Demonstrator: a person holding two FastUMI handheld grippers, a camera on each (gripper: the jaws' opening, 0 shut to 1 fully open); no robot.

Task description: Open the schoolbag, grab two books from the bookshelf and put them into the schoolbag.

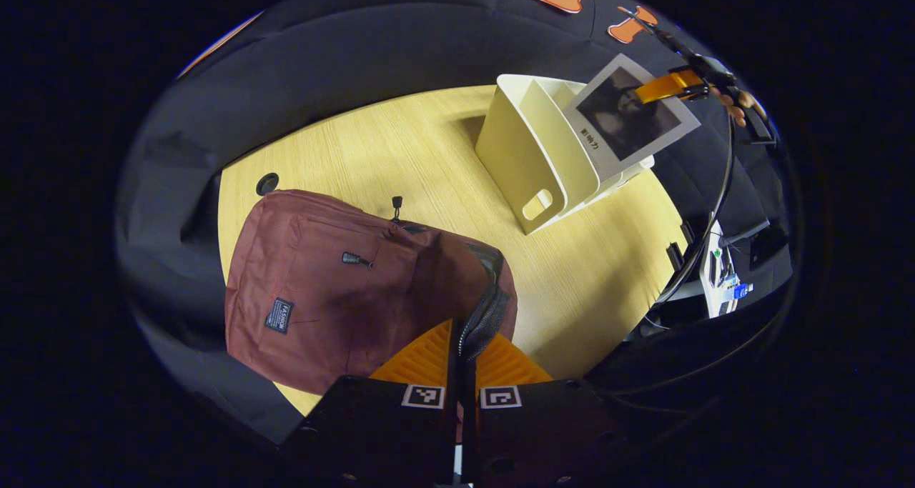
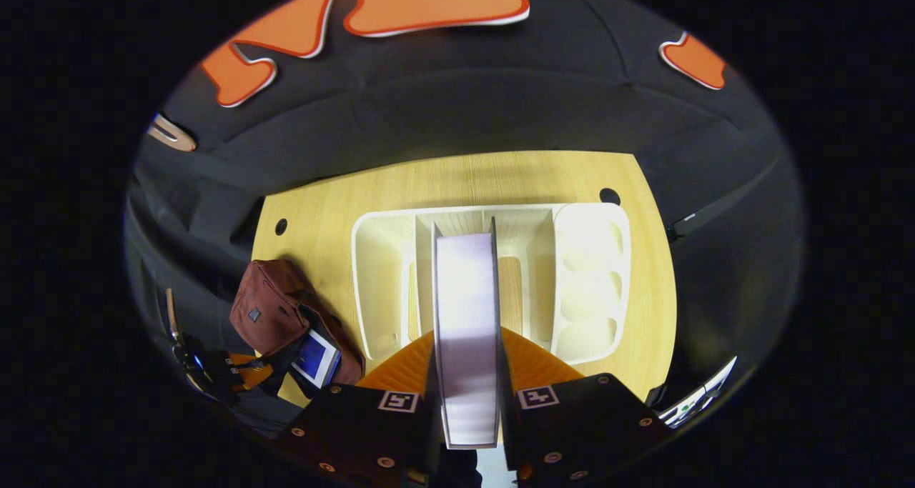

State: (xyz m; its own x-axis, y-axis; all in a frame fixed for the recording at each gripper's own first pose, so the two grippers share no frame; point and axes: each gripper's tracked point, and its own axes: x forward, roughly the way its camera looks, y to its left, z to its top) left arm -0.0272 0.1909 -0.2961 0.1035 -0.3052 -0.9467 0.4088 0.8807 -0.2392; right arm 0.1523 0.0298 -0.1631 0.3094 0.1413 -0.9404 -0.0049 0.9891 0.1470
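The maroon schoolbag (image 1: 322, 281) lies on the wooden table (image 1: 400, 145). My left gripper (image 1: 468, 345) is shut on the black zipper edge (image 1: 486, 309) of its opening. The white bookshelf (image 1: 529, 152) stands behind it. Above the shelf, my right gripper (image 1: 672, 86) holds a grey-covered book (image 1: 629, 116) in the air. In the right gripper view, that book (image 2: 466, 316) shows edge-on between the fingers of my right gripper (image 2: 466, 349), over the bookshelf (image 2: 593, 274). The schoolbag (image 2: 271, 309) sits at the left with a blue book (image 2: 316, 358) in its opening, held by my left gripper (image 2: 232, 374).
The table has round cable holes (image 1: 267, 183) near its far corners. Black cloth walls surround it. Cables (image 1: 708, 223) and small equipment hang off the table's right side. Bare wood lies between the bag and the shelf.
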